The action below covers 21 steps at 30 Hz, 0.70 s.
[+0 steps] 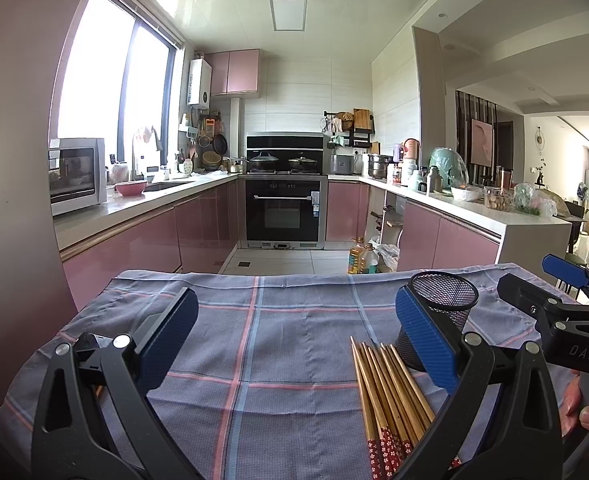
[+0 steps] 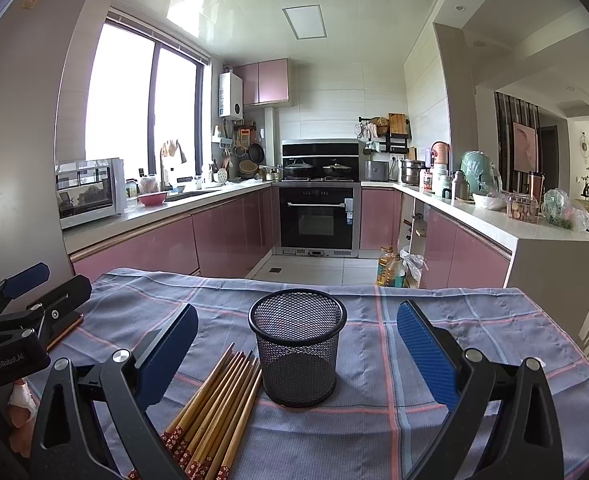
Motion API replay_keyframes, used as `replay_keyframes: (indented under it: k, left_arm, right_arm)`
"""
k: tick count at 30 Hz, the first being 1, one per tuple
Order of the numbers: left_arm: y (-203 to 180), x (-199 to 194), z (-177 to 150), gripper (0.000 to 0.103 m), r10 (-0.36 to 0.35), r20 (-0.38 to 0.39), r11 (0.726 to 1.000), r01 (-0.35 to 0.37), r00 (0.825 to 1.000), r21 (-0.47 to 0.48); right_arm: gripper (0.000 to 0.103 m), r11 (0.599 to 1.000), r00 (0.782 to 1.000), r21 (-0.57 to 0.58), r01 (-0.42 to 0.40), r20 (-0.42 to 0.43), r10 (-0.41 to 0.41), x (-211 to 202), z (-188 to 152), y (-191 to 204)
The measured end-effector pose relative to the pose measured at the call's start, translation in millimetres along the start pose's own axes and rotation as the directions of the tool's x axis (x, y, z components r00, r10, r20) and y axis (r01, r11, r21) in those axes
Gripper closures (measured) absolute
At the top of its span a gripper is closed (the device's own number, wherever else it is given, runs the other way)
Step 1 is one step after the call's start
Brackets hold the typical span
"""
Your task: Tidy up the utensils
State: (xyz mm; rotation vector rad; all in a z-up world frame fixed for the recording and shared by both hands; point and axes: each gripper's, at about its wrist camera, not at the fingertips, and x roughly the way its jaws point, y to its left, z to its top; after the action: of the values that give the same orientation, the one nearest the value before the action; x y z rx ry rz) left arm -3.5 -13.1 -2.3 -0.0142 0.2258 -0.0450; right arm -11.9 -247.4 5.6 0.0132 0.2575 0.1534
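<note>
Where the kitchen opens toward the viewer, a table under a blue-grey plaid cloth (image 2: 414, 360) with pink and light-blue lines fills the foreground. At far left, a large window (image 2: 142, 104) lights a white countertop carrying a microwave (image 2: 90, 192) and a pink bowl (image 2: 152, 199) near the sink. Pink cabinet fronts line the base units. At centre rear stands a black built-in oven (image 2: 316, 218) with two lidded pans on the hob above it. Cooking-oil bottles (image 2: 390, 266) sit on the tiled floor right of the oven, and the right-hand counter is crowded with pots, jars and bags.

On the cloth, the left gripper (image 1: 294, 336) hovers with its blue-padded fingers wide apart, gripping nothing. A bundle of wooden chopsticks (image 2: 214, 408) with red patterned ends lies flat, just beside and left of an upright, empty black mesh holder (image 2: 298, 352). The right gripper (image 2: 296, 350) is likewise spread wide, its fingers flanking the holder without contact.
</note>
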Motion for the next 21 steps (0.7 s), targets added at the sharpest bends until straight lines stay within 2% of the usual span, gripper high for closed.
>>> replay_keyframes:
  k: [13, 17, 21]
  left_arm:
    - [5.3, 3.1, -0.5, 0.006, -0.001, -0.030, 1.000, 0.001, 1.000, 0.021]
    - [5.1, 6.7, -1.1, 0.006, -0.018, -0.069, 0.999, 0.020, 0.997, 0.032]
    - [5.1, 16.2, -6.8, 0.006, -0.027, -0.132, 0.997, 0.036, 0.991, 0.067]
  right_arm:
    - [0.007, 1.000, 0.999, -0.009, -0.027, -0.046, 0.027, 7.7, -0.3, 3.1]
    - [0.007, 0.998, 0.993, -0.013, -0.055, -0.103, 0.054, 14.6, -5.5, 4.3]
    - [0.007, 0.996, 0.978, -0.028, -0.088, -0.193, 0.081, 27.3, -17.1, 9.3]
